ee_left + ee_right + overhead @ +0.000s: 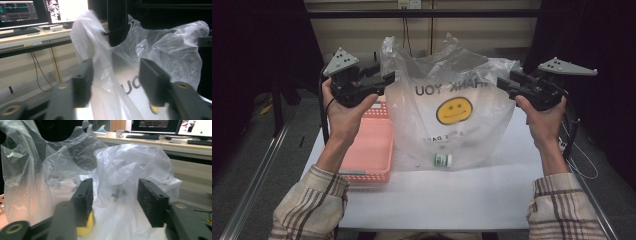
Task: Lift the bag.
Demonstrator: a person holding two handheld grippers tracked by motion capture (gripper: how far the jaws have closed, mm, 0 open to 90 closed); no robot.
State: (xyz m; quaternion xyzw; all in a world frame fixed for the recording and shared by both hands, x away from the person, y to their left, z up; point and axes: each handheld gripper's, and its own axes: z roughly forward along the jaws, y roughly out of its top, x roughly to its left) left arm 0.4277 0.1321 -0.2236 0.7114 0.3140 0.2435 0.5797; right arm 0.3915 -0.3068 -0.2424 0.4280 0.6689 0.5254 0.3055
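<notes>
We find a clear plastic bag (447, 115) standing upright at the middle of the white table (437, 200), printed with a yellow smiley face (454, 110) and lettering that reads reversed from the high view. A small white bottle with a green label (442, 160) lies inside at the bag's bottom front. A pink basket (372, 145) sits on the table just beside the bag's left side. The left gripper (115, 80) is held at the bag's upper left corner; we record its jaws spread wide, with a fold of the bag's film between them. The right gripper (113, 200) is held at the upper right corner, jaws likewise wide apart, the bag's crumpled film bulging between them. We note monitors (42, 11) on a desk (37, 37) beyond.
</notes>
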